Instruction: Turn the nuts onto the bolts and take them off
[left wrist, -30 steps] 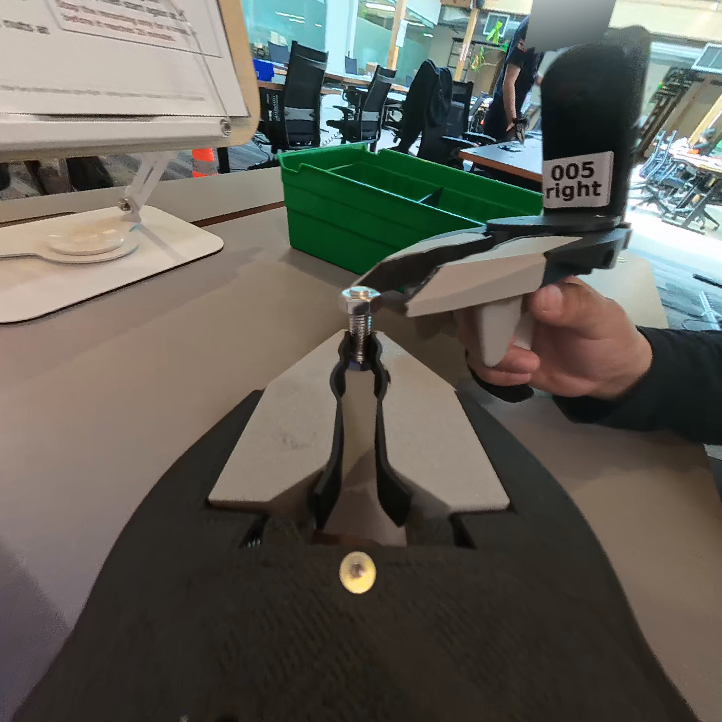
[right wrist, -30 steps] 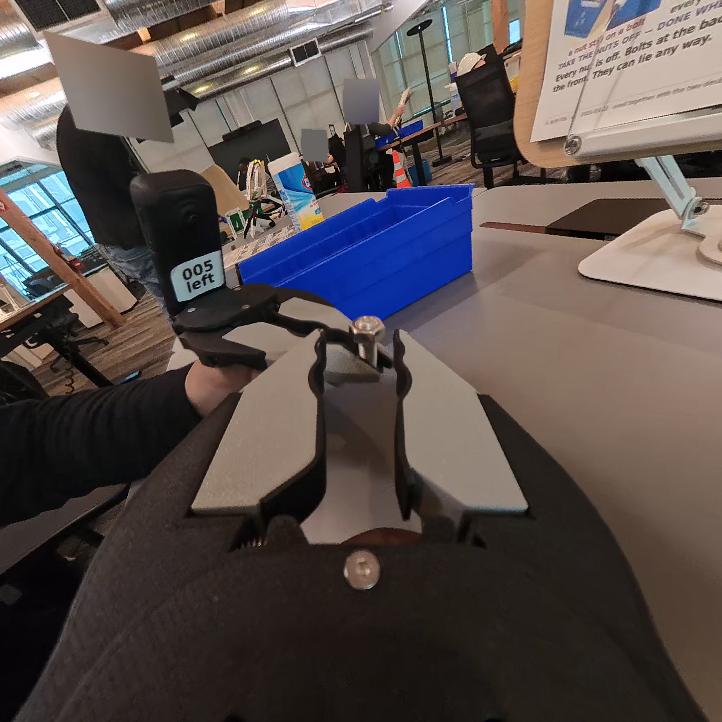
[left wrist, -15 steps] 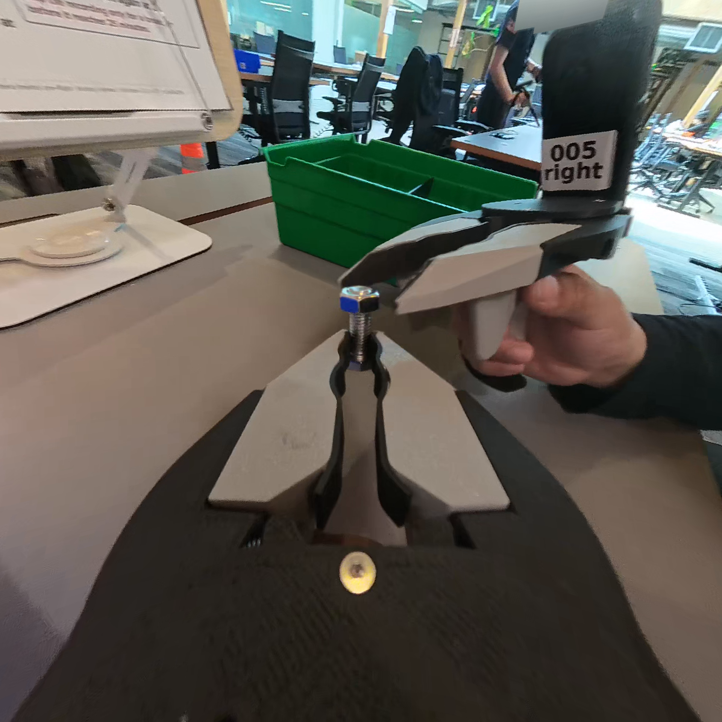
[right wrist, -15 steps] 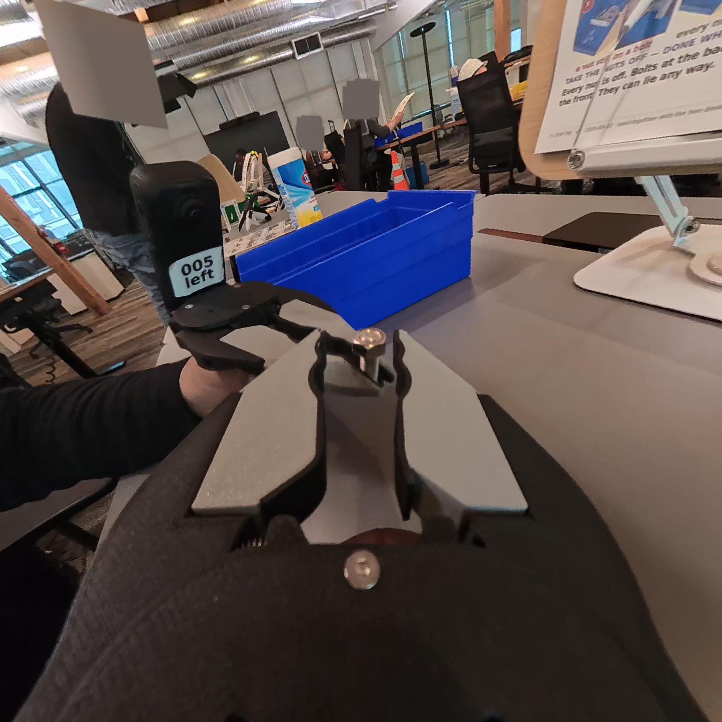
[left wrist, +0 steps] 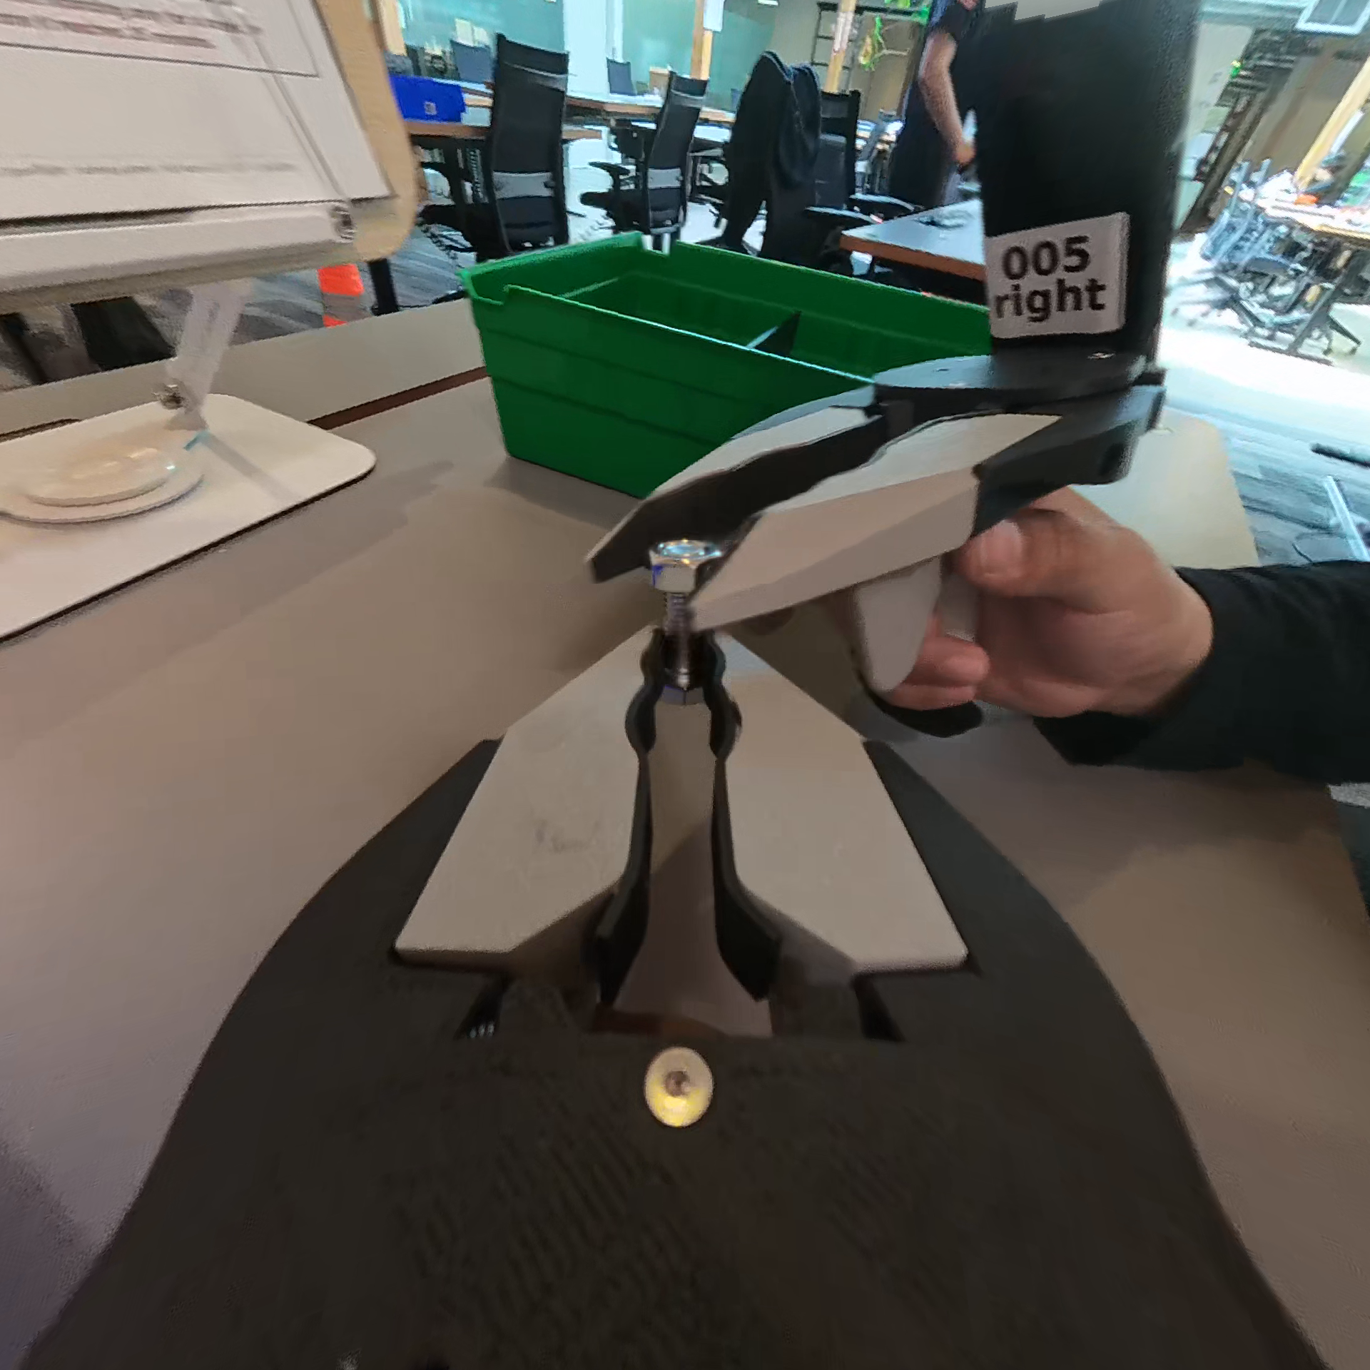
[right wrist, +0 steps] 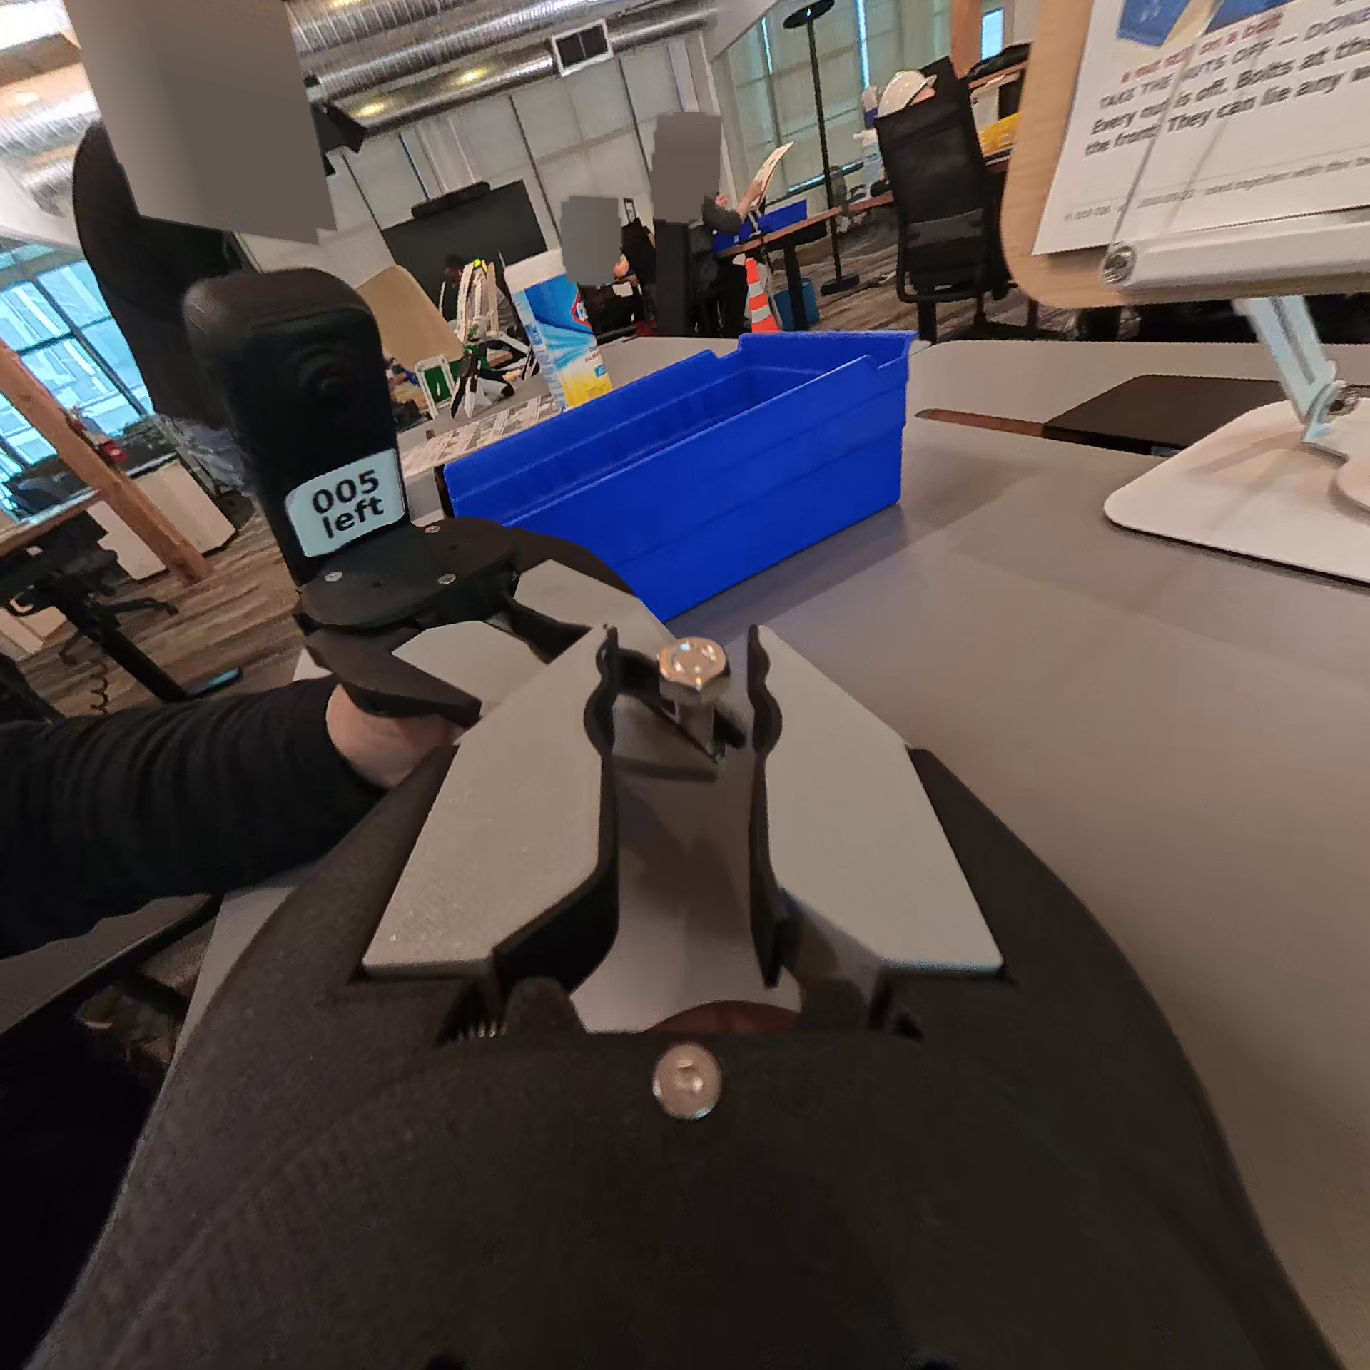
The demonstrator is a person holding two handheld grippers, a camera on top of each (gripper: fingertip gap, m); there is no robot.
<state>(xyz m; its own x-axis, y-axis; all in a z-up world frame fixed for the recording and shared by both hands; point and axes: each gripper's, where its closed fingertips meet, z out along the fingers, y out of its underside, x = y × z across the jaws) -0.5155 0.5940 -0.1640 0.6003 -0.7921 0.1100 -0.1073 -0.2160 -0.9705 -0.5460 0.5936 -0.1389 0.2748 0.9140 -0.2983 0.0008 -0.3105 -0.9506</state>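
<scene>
With left gripper [left wrist: 678, 671] clamped on upright bolt [left wrist: 676, 637] above counter [left wrist: 296, 704], right gripper [right wrist: 682, 693] spread around its hex top [right wrist: 693, 667]: closing, then turning, judged next.

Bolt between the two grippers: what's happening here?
A person holds a gripper in each hand over a grey table. The left gripper is shut on the nut low on the upright bolt. The right gripper has its jaws open around the bolt's hex head, not clamped. A green bin and a blue bin sit behind.
</scene>
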